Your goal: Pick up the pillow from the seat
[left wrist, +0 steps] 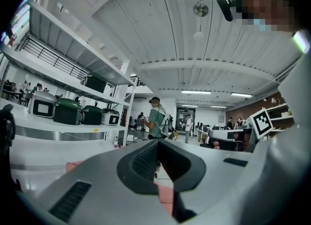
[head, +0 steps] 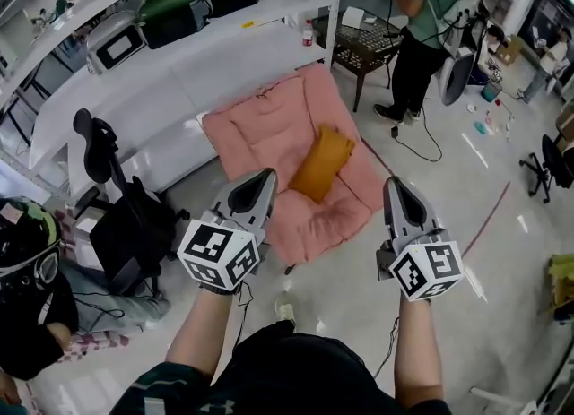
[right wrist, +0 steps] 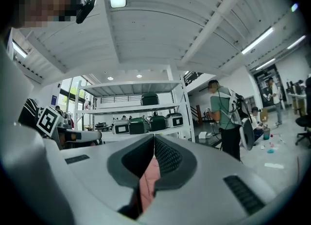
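Observation:
An orange pillow lies on a pink padded floor seat in the middle of the head view, near the seat's right side. My left gripper hangs over the seat's near edge, left of the pillow and apart from it, its jaws together with nothing held. To the right of the seat and pillow, my right gripper is shut and empty. Both grippers point level. In the left gripper view the jaws meet at the tips. The right gripper view shows closed jaws with pink seat fabric below.
White shelving with green and white cookers stands behind the seat. A black chair and a crouching person are at the left. A person in a green shirt stands by a dark table at top right. A cable lies on the floor.

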A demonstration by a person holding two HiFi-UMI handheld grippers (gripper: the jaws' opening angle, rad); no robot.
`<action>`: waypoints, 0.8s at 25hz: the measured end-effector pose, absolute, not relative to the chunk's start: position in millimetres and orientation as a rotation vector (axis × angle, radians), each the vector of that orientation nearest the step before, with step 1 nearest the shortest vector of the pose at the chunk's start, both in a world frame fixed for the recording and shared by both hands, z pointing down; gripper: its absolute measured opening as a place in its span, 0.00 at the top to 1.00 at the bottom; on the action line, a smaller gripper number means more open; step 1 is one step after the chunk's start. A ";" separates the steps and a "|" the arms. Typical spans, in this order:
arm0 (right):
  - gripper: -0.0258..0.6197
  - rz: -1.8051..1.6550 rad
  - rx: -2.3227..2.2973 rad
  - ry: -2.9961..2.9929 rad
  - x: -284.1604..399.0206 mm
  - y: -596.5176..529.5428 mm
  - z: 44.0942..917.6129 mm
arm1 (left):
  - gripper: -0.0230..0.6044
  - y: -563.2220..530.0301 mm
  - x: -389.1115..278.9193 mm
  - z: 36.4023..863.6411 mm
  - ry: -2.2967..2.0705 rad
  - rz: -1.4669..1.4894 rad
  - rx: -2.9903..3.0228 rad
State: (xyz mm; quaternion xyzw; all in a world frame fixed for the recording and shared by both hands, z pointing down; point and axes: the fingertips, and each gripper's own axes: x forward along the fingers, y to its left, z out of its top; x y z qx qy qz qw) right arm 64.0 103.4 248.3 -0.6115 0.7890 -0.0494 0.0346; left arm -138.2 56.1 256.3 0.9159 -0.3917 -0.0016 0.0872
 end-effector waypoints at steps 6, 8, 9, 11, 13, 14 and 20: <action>0.96 -0.202 -1.927 2.424 61.3 55.9 275.7 | 0.96 3.1 -133.4 280.8 -1.132 0.020 2.718; 0.96 -0.236 -1.938 2.420 65.8 44.8 286.3 | 0.96 -7.0 -126.5 288.6 -1.113 0.029 2.718; 0.96 -0.248 -1.940 2.417 68.4 38.2 291.2 | 0.96 -13.0 -123.1 291.9 -1.108 0.029 2.719; 0.95 -0.264 -1.948 2.418 72.3 22.4 303.5 | 0.96 -27.8 -117.2 299.0 -1.105 0.025 2.712; 0.95 -0.286 -1.954 2.436 74.6 4.4 320.2 | 0.96 -43.3 -111.1 308.2 -1.107 0.032 2.700; 0.95 -0.301 -1.955 2.446 76.2 -5.5 329.4 | 0.96 -50.7 -107.2 313.1 -1.106 0.037 2.698; 0.95 -0.439 -1.933 2.539 105.1 -69.4 397.6 | 0.96 -96.3 -68.6 343.0 -1.115 0.047 2.697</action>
